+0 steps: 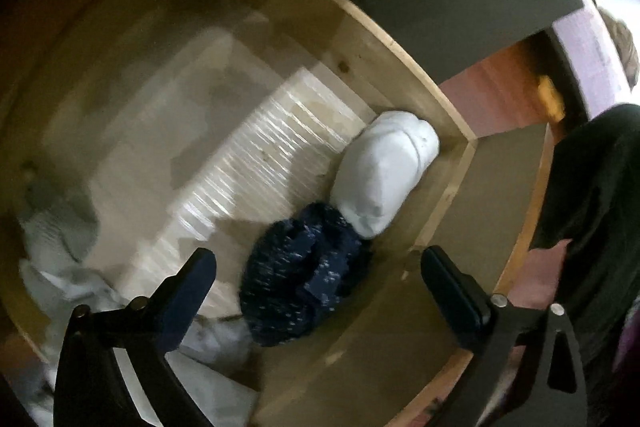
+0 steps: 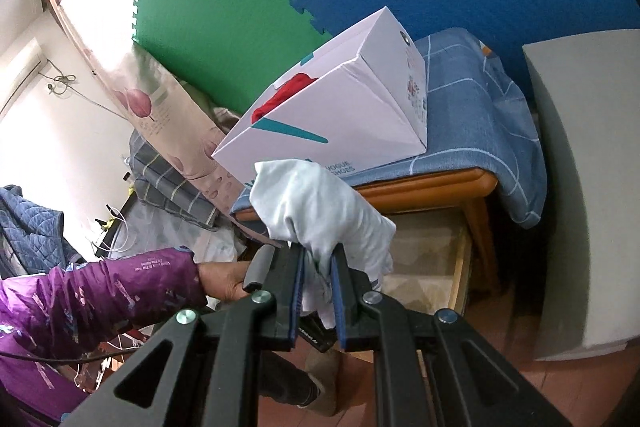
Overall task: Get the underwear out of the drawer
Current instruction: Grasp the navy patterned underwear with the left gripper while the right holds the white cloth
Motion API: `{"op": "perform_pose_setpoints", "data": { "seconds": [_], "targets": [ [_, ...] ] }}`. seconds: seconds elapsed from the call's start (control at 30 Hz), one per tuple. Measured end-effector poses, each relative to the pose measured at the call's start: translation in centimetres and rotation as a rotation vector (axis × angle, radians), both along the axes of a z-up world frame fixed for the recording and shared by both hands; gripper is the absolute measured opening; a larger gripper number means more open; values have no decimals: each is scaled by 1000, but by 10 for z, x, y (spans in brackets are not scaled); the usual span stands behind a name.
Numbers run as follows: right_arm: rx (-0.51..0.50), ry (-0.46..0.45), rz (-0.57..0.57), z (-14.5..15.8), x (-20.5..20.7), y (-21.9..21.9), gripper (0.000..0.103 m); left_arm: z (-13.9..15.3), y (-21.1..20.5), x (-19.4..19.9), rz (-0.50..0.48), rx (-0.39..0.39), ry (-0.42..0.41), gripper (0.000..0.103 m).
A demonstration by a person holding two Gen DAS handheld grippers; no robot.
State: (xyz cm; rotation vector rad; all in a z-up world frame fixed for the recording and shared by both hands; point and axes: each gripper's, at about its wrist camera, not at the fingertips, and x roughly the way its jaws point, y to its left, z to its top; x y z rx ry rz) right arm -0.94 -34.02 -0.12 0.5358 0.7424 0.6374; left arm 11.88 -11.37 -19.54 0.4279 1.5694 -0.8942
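Note:
In the left wrist view my left gripper (image 1: 318,259) is open and empty, hovering over the open wooden drawer (image 1: 420,67). A dark blue speckled bundle (image 1: 304,279) lies between and just beyond its fingertips. A white rolled bundle (image 1: 384,167) lies beyond it in the drawer's right corner. More pale cloth (image 1: 60,267) lies at the drawer's left. In the right wrist view my right gripper (image 2: 318,259) is shut on a pale white piece of underwear (image 2: 320,211), held up above the open drawer (image 2: 432,267).
A white shoe box (image 2: 340,107) sits on a blue checked cloth (image 2: 480,115) atop the wooden cabinet. A grey panel (image 2: 580,187) stands to the right. A purple-sleeved arm (image 2: 100,291) reaches in at the left. Green and blue foam mats cover the wall.

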Motion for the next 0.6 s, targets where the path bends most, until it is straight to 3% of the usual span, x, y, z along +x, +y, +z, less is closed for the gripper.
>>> {"op": "perform_pose_setpoints", "data": {
  "seconds": [0.07, 0.13, 0.23, 0.27, 0.3, 0.33, 0.37, 0.43, 0.6],
  "targets": [
    [6, 0, 2, -1, 0, 0, 13, -15, 11, 10, 96, -4, 126, 99],
    [10, 0, 2, -1, 1, 0, 13, -21, 16, 11, 95, 18, 82, 86],
    [26, 2, 0, -2, 2, -2, 13, -24, 22, 13, 106, -27, 123, 76],
    [27, 4, -3, -3, 3, -3, 13, -22, 23, 12, 101, -47, 132, 65],
    [27, 6, -6, -4, 3, -3, 13, -20, 22, 11, 95, -68, 151, 40],
    [32, 9, -7, -4, 4, -3, 13, -19, 20, 8, 73, -39, 126, 8],
    [38, 11, -7, -5, 5, -4, 13, -25, 15, 1, 2, 45, 69, 7],
    [40, 12, -10, -6, 5, -4, 13, -36, 18, -2, 20, 44, 129, 6],
    [38, 9, -15, -7, 6, -4, 13, -36, 22, -12, 10, 36, 79, 6]
  ]
}}
